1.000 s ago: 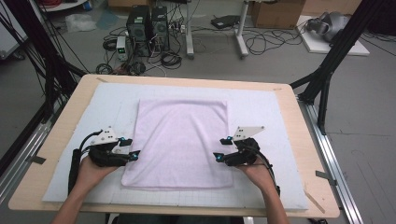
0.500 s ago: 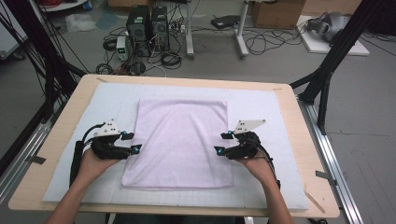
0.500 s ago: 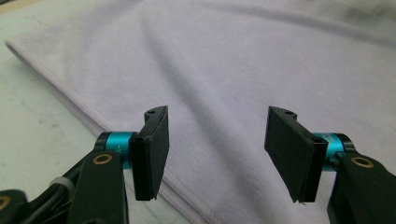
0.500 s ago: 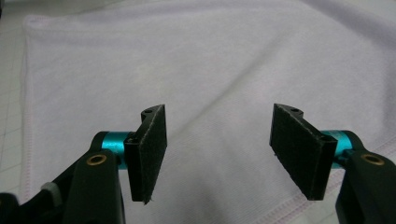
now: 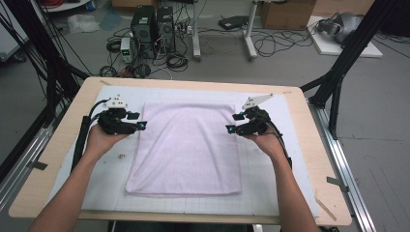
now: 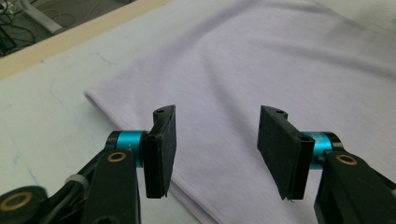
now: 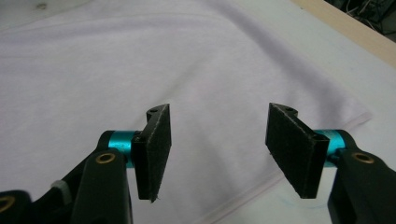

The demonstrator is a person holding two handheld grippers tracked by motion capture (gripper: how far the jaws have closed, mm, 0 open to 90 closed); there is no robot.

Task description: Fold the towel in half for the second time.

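Both grippers are found farther up the towel (image 5: 186,145) than in the earlier high views: from beside its near half they have been carried to its far corners, one at each side edge. The jaws of both have just been closing a little, yet they are observed standing apart, and nothing is pinched between them.

The towel, pale lilac, is laid flat on the white mat (image 5: 270,193), its long side running away from the person. It appears undisturbed by the move. The shift is judged to be preparation for taking the two far corners, probably to fold the far edge back toward the near one; no grip is yet made.

The left gripper (image 5: 140,125) is held just off the towel's left edge, pointed inward across it. In the left gripper view the pads (image 6: 161,149) are seen above the hem near the far-left corner. The right gripper (image 5: 230,129) is held at the towel's right edge, mirrored, its pads (image 7: 294,149) poised over the hem by the far-right corner. Both forearms are extended alongside the towel.
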